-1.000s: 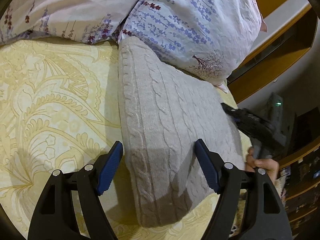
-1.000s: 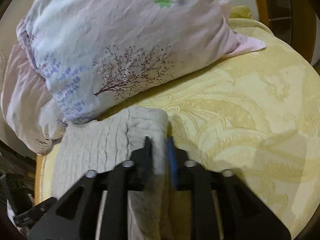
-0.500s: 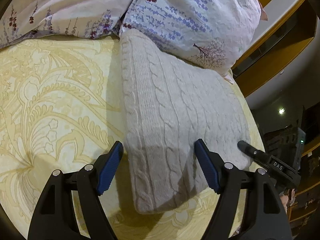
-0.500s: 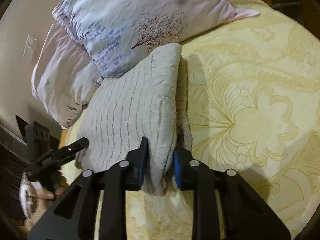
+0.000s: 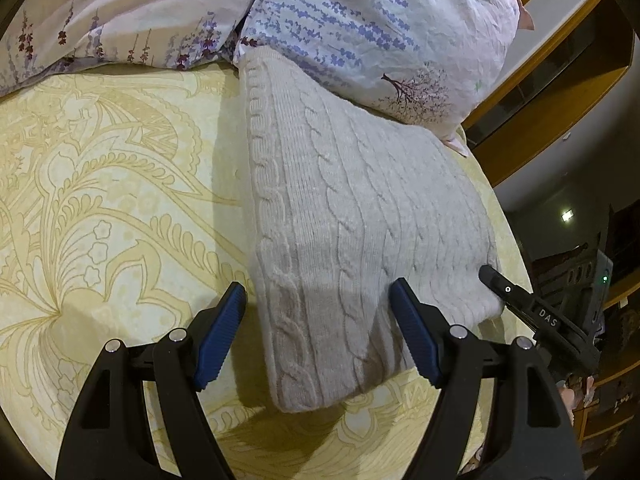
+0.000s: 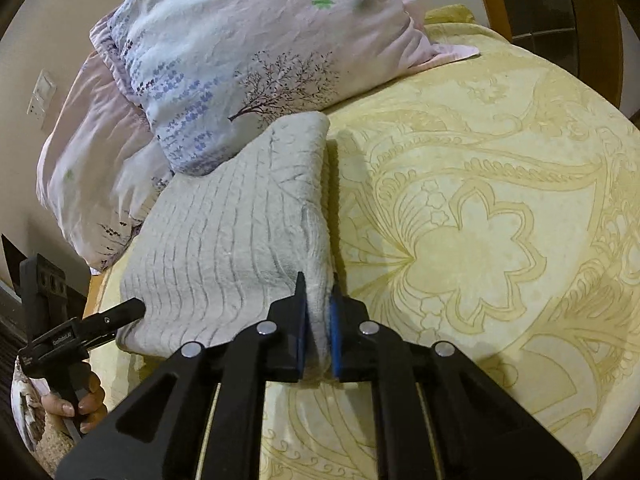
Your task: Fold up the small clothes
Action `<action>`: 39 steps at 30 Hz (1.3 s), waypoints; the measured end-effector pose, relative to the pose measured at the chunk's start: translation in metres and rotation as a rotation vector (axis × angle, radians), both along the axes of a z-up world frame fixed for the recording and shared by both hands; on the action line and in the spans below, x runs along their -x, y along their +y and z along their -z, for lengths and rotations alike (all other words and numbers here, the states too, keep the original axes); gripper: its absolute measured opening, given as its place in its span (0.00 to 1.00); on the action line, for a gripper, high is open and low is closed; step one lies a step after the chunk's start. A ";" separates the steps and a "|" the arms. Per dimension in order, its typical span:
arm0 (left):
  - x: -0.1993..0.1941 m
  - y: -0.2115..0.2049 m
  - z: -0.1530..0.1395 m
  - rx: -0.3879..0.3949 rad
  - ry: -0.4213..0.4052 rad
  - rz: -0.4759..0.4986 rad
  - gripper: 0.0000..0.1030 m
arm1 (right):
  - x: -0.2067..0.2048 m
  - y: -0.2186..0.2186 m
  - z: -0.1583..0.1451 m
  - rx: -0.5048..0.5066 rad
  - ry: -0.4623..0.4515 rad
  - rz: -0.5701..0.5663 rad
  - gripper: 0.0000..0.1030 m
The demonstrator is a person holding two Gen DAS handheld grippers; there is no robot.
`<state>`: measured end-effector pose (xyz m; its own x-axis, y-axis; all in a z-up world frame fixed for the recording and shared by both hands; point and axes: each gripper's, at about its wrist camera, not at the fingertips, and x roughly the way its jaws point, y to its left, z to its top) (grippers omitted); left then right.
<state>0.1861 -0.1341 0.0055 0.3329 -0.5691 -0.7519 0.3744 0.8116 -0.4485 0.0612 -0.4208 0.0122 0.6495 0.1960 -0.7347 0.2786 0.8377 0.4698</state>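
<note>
While the folded sweater [image 5: 360, 216] lies on the yellow bedspread [image 5: 112, 184], its far end touches the flowered pillow [image 5: 380, 28]. The left gripper [image 5: 320, 332] has its blue fingers [image 5: 220, 332] spread wide apart, one on each side of the sweater's near end, and they hold nothing. The right gripper [image 6: 318, 320] has its fingers pressed close, pinching the near corner of the sweater [image 6: 240, 224]. In the right view, a hand [image 6: 86, 404] holds the left gripper's handle at the sweater's other corner.
</note>
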 end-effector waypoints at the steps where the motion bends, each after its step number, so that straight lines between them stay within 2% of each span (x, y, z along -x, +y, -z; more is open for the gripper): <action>1: 0.000 -0.001 0.001 -0.006 -0.004 0.001 0.73 | -0.001 0.001 0.001 -0.010 0.001 -0.002 0.10; 3: 0.001 -0.003 0.002 -0.023 -0.014 0.006 0.73 | 0.001 0.001 0.002 -0.025 0.001 -0.002 0.14; 4: 0.001 -0.003 0.002 -0.025 -0.017 0.008 0.73 | 0.002 0.001 0.000 -0.030 0.003 -0.002 0.20; 5: 0.000 -0.005 0.002 -0.026 -0.018 0.009 0.73 | 0.002 0.000 -0.002 -0.034 0.005 -0.003 0.32; 6: -0.002 -0.004 0.001 -0.023 -0.018 0.007 0.73 | 0.001 -0.001 -0.005 -0.040 0.007 0.000 0.37; 8: -0.009 -0.003 -0.003 -0.014 -0.016 -0.006 0.76 | -0.002 -0.008 -0.013 -0.091 -0.014 0.001 0.56; 10: -0.020 0.000 -0.006 -0.002 -0.009 -0.023 0.80 | -0.008 -0.017 -0.020 -0.147 -0.035 0.011 0.71; 13: -0.037 0.003 -0.010 0.024 0.015 -0.031 0.83 | -0.024 -0.027 -0.023 -0.235 -0.033 0.004 0.84; 16: -0.061 0.003 -0.007 0.054 0.069 -0.029 0.84 | -0.047 -0.037 -0.018 -0.308 0.009 -0.001 0.85; 23: -0.090 0.002 0.009 0.147 0.175 -0.018 0.83 | -0.090 -0.045 0.012 -0.373 0.126 -0.024 0.85; 26: -0.096 -0.001 0.012 0.177 0.175 -0.011 0.83 | -0.095 -0.045 0.019 -0.404 0.117 -0.045 0.86; 28: -0.099 -0.003 0.015 0.209 0.188 0.005 0.78 | -0.096 -0.045 0.020 -0.421 0.111 -0.058 0.85; 31: -0.100 -0.001 0.018 0.240 0.191 0.004 0.75 | -0.100 -0.038 0.028 -0.494 0.115 -0.112 0.70; 34: -0.099 0.001 0.020 0.264 0.189 -0.003 0.68 | -0.101 -0.028 0.029 -0.478 0.106 -0.145 0.59; 35: -0.099 0.003 0.021 0.274 0.192 -0.009 0.65 | -0.102 -0.026 0.031 -0.489 0.110 -0.147 0.50; 37: -0.098 0.009 0.022 0.304 0.200 -0.025 0.59 | -0.101 -0.026 0.036 -0.527 0.101 -0.147 0.39; 39: -0.096 0.014 0.021 0.323 0.179 -0.040 0.48 | -0.097 -0.026 0.039 -0.577 0.077 -0.140 0.33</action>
<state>0.2826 -0.1204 -0.0157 0.2389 -0.7759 -0.5839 0.2375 0.6297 -0.7396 0.1587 -0.4466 -0.0270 0.5381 0.6569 -0.5281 0.2353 0.4846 0.8425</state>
